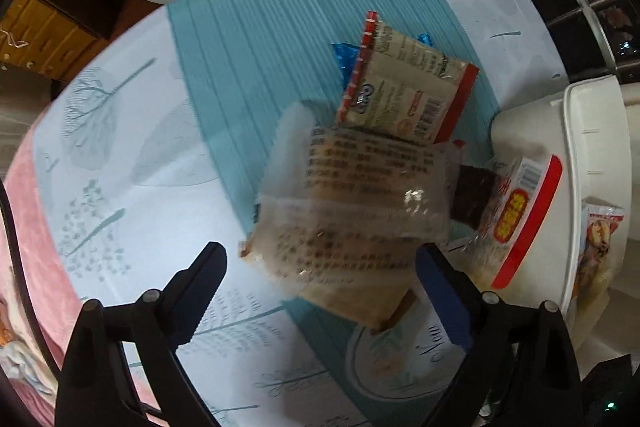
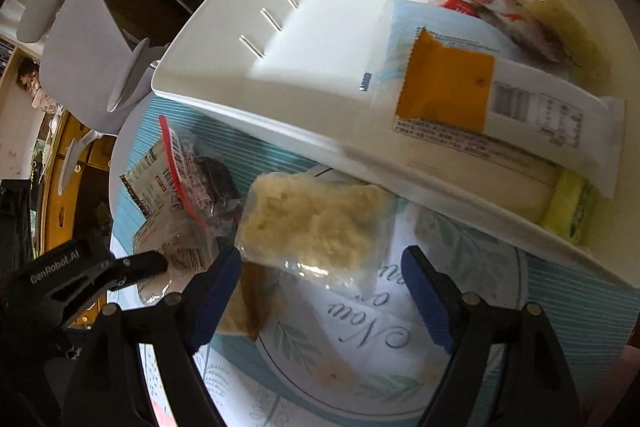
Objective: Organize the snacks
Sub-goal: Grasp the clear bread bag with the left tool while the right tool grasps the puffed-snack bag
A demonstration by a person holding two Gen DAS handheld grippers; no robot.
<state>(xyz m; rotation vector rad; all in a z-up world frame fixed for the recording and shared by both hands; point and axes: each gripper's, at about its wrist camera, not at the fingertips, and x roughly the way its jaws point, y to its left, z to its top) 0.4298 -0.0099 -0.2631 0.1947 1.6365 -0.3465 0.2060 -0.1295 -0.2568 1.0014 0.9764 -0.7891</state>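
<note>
Left gripper (image 1: 320, 283) spread wide over a clear-wrapped bread packet (image 1: 352, 203), right gripper (image 2: 322, 283) spread (nothing pinched) below a crumbly snack bag (image 2: 312, 223), white bin (image 2: 224, 83) beside.

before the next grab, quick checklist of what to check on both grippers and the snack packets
1. Left gripper open: ok, jaws wide.
2. Clear printed packet lined up between the left jaws: ok, though pads not yet on it.
3. Right gripper open: ok.
4. Crumbly yellow packet ahead of the right jaws: ok, not gripped.
5. Room in the white bin: ok, its near-left floor is bare.
6. Grippers apart from each other: cannot tell, the left one sits close beside the right.
</note>
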